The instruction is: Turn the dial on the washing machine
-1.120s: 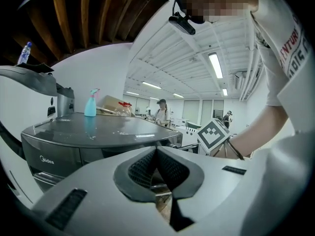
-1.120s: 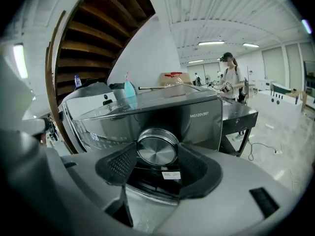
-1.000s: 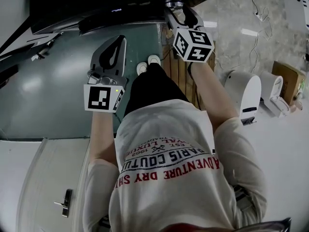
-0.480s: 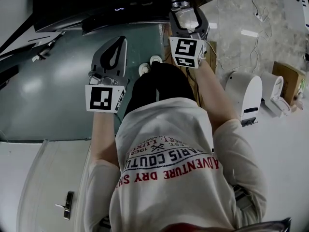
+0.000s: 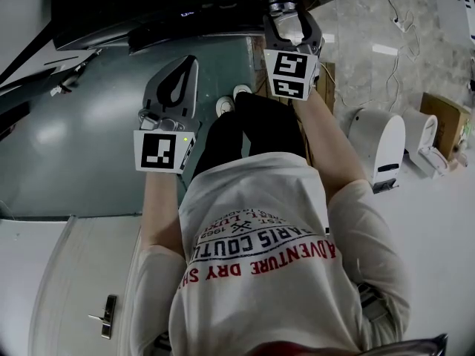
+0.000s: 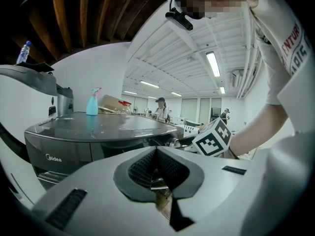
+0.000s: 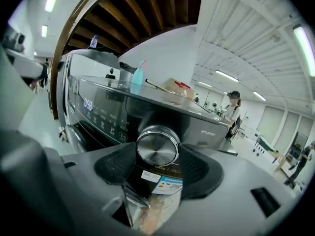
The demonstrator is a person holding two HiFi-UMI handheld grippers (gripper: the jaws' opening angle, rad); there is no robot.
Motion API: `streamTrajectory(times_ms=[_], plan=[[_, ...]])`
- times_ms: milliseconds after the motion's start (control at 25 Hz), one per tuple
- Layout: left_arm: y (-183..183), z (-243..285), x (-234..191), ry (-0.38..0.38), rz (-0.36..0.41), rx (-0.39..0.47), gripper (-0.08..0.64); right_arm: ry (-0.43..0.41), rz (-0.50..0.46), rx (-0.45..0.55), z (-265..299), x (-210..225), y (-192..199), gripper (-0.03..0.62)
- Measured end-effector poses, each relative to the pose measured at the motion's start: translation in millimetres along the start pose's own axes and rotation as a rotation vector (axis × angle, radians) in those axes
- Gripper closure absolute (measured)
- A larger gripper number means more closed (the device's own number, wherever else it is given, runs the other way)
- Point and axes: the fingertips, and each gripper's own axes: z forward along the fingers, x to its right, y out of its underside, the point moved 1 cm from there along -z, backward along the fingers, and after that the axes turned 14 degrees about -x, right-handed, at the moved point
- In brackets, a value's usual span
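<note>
The dark grey washing machine (image 5: 89,132) fills the upper left of the head view. Its round silver dial (image 7: 157,148) sits on the front panel, right of the lit display (image 7: 88,104). My right gripper (image 7: 157,155) reaches the dial (image 5: 284,7) from the front. The dial lies between its ribbed pads (image 7: 115,163), which stand just beside its rim; the jaws are closing on it. My left gripper (image 5: 189,59) hovers over the machine's top, left of the right one. It is shut with nothing in it (image 6: 156,150).
A blue spray bottle (image 6: 92,102) and a cardboard box stand on the machine's top. A wooden panel (image 5: 278,110) flanks the machine. White appliances (image 5: 378,143) and a brown box (image 5: 444,121) sit on the floor to the right. Other people stand far off.
My right gripper has rolled from a tilt back to upright at the dial. The left gripper has stayed in place.
</note>
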Motion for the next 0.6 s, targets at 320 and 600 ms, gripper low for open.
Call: streamTrajectory(times_ms=[320, 600], plan=[[0.8, -2.0, -1.9, 0.012, -0.005, 0.000, 0.545, -0.164, 0.259, -0.014, 2.4, 9.4, 4.9, 0.307], [3.8, -2.5, -1.2, 0.014, -0.006, -0.010, 0.545, -0.072, 0.084, 0.049, -6.2, 8.1, -2.8, 0.301]])
